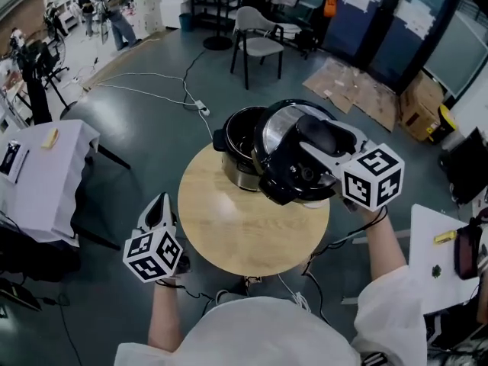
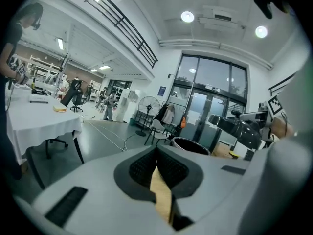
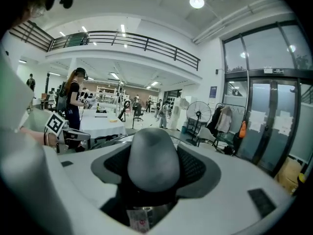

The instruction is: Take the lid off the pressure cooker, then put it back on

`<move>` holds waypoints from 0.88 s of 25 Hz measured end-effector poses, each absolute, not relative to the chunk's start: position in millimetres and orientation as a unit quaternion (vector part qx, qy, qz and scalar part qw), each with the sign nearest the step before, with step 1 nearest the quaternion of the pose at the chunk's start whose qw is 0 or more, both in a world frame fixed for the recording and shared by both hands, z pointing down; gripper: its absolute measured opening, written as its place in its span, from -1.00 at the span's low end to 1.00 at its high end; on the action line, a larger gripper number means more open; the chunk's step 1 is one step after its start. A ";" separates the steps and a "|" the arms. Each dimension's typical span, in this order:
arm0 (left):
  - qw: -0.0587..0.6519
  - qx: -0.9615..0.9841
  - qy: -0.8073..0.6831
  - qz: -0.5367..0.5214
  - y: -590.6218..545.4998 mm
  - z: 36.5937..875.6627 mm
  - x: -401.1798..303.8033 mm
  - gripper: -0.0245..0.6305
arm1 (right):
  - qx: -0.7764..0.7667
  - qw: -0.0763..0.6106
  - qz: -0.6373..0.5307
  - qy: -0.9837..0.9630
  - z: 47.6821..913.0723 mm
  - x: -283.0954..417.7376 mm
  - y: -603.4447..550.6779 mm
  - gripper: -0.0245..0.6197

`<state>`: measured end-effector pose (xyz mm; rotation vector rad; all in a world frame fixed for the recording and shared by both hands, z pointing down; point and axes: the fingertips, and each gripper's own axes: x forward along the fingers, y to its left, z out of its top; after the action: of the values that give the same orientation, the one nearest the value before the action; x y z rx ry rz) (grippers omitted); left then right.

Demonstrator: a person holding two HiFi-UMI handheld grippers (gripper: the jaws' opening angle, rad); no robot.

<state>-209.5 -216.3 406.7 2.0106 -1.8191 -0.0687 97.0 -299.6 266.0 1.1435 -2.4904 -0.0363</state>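
Note:
The black pressure cooker pot [image 1: 238,147] stands uncovered at the far side of a round wooden table [image 1: 244,231]. Its lid [image 1: 286,162] hangs tilted just right of the pot, lifted off it. My right gripper [image 1: 311,145] is shut on the lid's handle [image 3: 151,163], which fills the space between the pads. My left gripper [image 1: 158,206] hovers off the table's left edge, jaws together and holding nothing. In the left gripper view the pot's rim [image 2: 191,145] shows ahead, with the raised lid [image 2: 240,127] to its right.
A grey chair [image 1: 258,43] and flattened cardboard [image 1: 354,90] lie beyond the table. A cable and power strip [image 1: 200,107] cross the floor behind. White-clothed tables stand at the left [image 1: 46,178] and right [image 1: 438,261]. People stand far back left.

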 end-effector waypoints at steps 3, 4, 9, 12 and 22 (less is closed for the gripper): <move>0.208 0.741 -0.638 -0.019 -214.1 402.5 -201.6 -0.96 | 0.433 0.187 -0.008 -0.882 264.9 107.6 -274.9 -0.02; 0.205 0.747 -0.633 -0.016 -214.1 400.0 -197.7 -0.96 | 0.441 0.183 -0.006 -0.879 264.2 112.6 -267.4 -0.02; 0.192 0.774 -0.604 0.000 -216.7 391.8 -176.2 -0.96 | 0.482 0.167 0.007 -0.860 267.9 138.5 -228.7 -0.02; 0.191 0.787 -0.586 0.008 -219.0 391.5 -162.3 -0.96 | 0.503 0.160 0.014 -0.849 274.9 151.7 -207.7 -0.02; 0.190 0.824 -0.532 0.036 -231.3 399.8 -114.4 -0.96 | 0.586 0.147 0.062 -0.794 325.5 189.2 -158.6 -0.02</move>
<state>-114.4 -231.3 399.8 2.3174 -1.4961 0.0999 189.2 -158.6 325.5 1.6863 -2.2858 0.1779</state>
